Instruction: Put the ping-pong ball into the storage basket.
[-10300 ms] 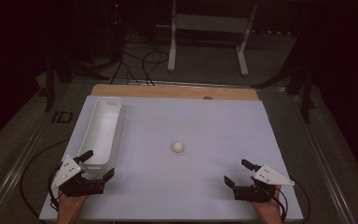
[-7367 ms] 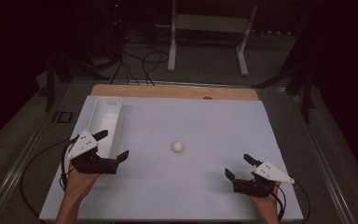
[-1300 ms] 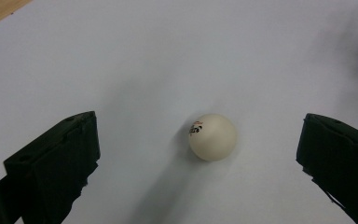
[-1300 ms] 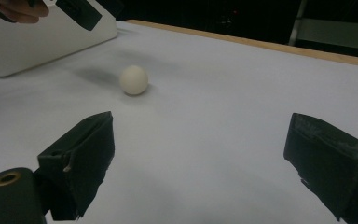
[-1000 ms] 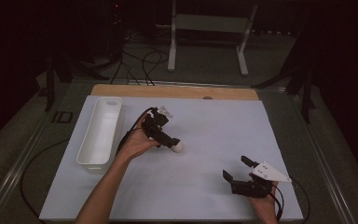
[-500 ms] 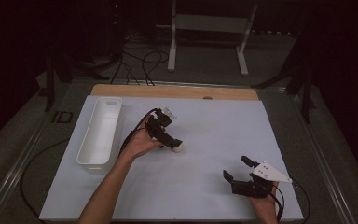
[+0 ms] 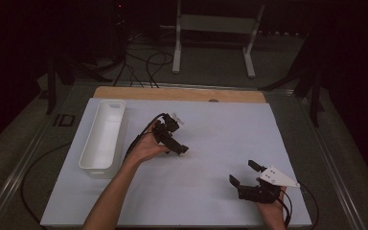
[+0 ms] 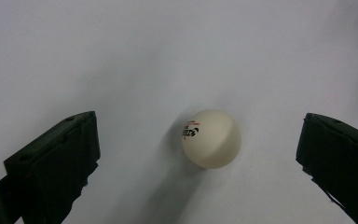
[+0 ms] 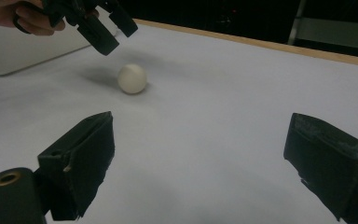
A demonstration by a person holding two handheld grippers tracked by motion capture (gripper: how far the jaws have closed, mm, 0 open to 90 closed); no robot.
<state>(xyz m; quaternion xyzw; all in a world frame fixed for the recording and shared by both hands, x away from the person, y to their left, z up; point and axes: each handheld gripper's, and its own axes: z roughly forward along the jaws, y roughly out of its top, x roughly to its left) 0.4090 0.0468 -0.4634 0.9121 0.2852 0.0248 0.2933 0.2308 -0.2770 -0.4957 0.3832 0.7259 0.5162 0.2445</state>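
Note:
A white ping-pong ball (image 7: 184, 154) with a small printed logo lies on the white table sheet (image 7: 211, 129), near its middle. My left gripper (image 7: 178, 146) hovers just above it, tilted down, jaws open and wide apart. In the left gripper view the ball (image 8: 211, 139) sits on the sheet between the two jaws, touching neither. My right gripper (image 7: 242, 172) rests low at the front right, open and holding nothing. In its own view the ball (image 9: 132, 78) lies ahead at the left, under the left gripper (image 9: 103, 25).
A long white tray (image 7: 87, 149) stands along the left side of the sheet, and the right gripper view catches its wall (image 9: 23, 46). A wooden strip (image 7: 182, 93) borders the far edge. Cables trail off the table at the left and back.
My left gripper went from the front left corner by the tray to the middle, and in the last second eased right and down over the ball. The right gripper has barely moved.

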